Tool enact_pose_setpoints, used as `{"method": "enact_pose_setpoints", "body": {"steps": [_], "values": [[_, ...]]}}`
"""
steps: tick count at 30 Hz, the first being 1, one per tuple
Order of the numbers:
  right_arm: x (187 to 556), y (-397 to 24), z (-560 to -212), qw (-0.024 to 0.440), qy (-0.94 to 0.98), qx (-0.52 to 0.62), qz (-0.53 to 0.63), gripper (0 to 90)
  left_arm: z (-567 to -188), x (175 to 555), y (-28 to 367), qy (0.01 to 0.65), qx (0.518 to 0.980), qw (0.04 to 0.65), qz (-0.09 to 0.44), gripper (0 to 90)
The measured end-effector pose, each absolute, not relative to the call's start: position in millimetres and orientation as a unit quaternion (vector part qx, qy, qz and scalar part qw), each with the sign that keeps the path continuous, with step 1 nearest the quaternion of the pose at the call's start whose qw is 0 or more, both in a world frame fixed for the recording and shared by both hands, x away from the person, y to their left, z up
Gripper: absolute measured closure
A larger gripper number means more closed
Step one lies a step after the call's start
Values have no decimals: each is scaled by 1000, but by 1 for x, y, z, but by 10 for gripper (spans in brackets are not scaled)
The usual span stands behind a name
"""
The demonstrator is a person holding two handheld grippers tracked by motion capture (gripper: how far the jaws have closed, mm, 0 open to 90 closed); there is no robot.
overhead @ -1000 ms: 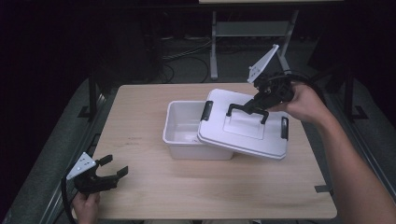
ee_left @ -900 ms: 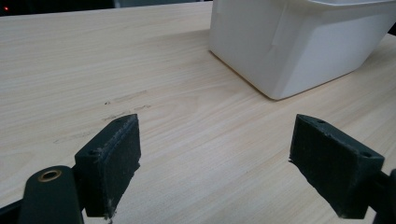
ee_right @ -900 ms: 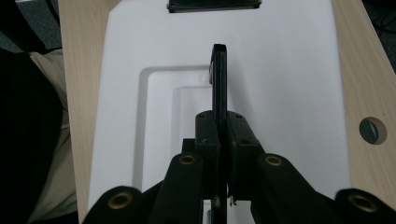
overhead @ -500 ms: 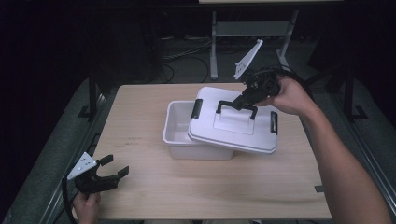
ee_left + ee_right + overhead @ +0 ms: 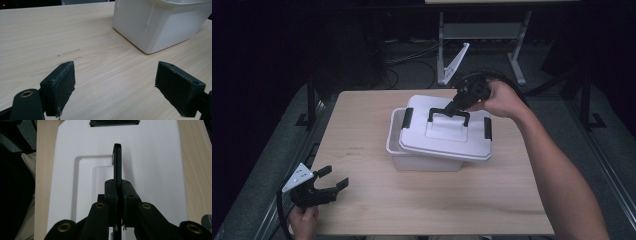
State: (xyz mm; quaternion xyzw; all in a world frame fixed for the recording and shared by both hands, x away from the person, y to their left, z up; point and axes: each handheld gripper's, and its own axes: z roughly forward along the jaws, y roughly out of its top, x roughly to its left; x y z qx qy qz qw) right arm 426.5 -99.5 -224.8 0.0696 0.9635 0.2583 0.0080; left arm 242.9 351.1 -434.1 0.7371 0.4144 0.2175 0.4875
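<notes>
A white plastic box (image 5: pixel 419 157) stands in the middle of the wooden table (image 5: pixel 362 145). Its white lid (image 5: pixel 447 137), with black clips at both ends, lies askew over the box, leaving a strip of the box's left side uncovered. My right gripper (image 5: pixel 457 107) is shut on the lid's black handle (image 5: pixel 449 113); the right gripper view has both pads clamped on the handle (image 5: pixel 117 162) above the lid (image 5: pixel 150 170). My left gripper (image 5: pixel 332 177) rests open at the table's front left corner, its pads (image 5: pixel 60 87) wide apart over bare wood, the box (image 5: pixel 160 22) ahead.
A metal stand (image 5: pixel 482 35) and cables (image 5: pixel 412 55) sit on the dark floor behind the table. Bare tabletop stretches in front of the box and to its left.
My right gripper has carried the lid leftward by its handle, so it now covers most of the box. The left gripper has stayed where it was.
</notes>
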Motion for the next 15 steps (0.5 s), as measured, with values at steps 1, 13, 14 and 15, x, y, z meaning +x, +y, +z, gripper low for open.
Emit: {"method": "enact_pose_setpoints", "body": {"steps": [1,13,14,15], "values": [[428,-97,-226,6,963,69,259,846,-434,243,351,415,736,488,218,157],[444,-75,-231,-10,964,50,262,846,-434,244,353,416,735,490,217,157],[446,-73,-232,-11,963,48,263,846,-434,244,353,416,735,490,217,157],[447,-71,-233,-12,964,47,262,846,-434,244,353,416,735,490,217,157]]}}
